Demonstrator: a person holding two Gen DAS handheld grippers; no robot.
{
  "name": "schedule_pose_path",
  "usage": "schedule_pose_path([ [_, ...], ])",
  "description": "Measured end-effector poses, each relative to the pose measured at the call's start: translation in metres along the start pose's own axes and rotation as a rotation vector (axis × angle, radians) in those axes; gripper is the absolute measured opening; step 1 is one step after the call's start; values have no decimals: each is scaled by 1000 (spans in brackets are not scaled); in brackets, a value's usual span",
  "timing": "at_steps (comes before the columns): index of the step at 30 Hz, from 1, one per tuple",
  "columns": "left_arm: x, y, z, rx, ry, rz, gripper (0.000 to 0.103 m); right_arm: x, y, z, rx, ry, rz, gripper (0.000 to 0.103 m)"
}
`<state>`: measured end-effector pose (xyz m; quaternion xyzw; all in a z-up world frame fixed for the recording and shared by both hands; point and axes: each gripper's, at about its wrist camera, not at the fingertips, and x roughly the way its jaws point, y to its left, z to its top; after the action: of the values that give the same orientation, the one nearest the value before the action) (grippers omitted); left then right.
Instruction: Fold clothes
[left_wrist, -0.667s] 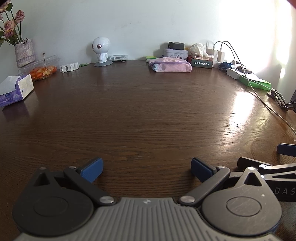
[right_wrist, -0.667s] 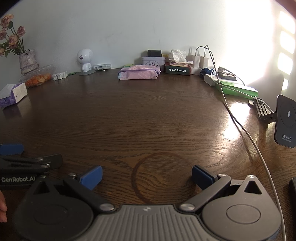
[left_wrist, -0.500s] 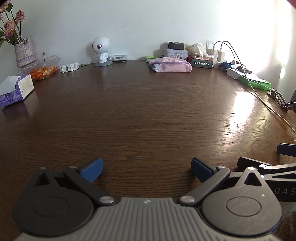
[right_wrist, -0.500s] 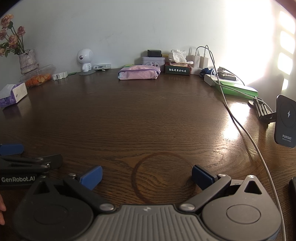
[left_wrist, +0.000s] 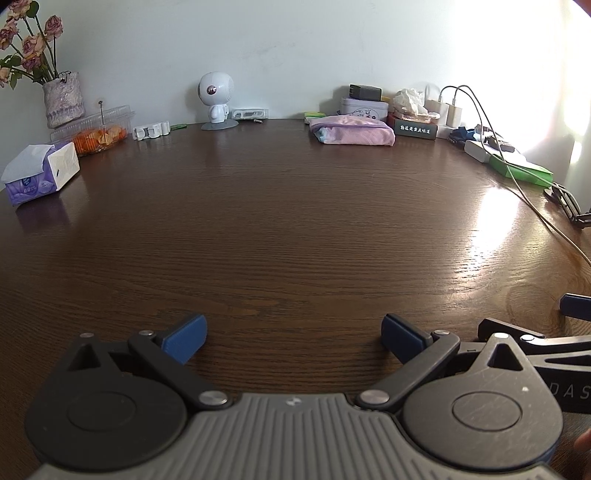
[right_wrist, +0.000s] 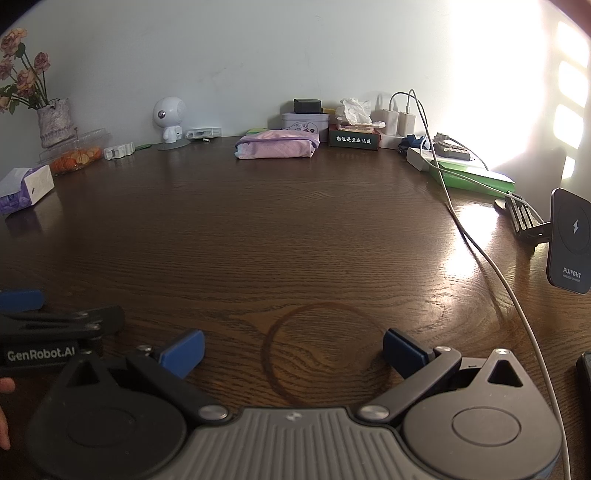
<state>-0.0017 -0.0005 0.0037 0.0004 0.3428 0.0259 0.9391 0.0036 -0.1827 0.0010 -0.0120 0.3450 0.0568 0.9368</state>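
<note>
A folded pink garment lies at the far edge of the brown wooden table, near the wall; it also shows in the right wrist view. My left gripper is open and empty, low over the near part of the table. My right gripper is open and empty, beside the left one, over a ring stain. Both are far from the garment. The right gripper's side shows at the left wrist view's right edge, and the left gripper's side at the right wrist view's left edge.
Along the wall stand a vase of flowers, a plastic box of food, a tissue box, a white robot figure, tins, chargers and cables. A phone charger stand stands at the right.
</note>
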Motion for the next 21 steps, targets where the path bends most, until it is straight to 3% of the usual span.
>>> schedule_pose_path([
  [21,2,-3,-1,20,0,-27,102,-2,-3,-5,34,-2,-45,103],
])
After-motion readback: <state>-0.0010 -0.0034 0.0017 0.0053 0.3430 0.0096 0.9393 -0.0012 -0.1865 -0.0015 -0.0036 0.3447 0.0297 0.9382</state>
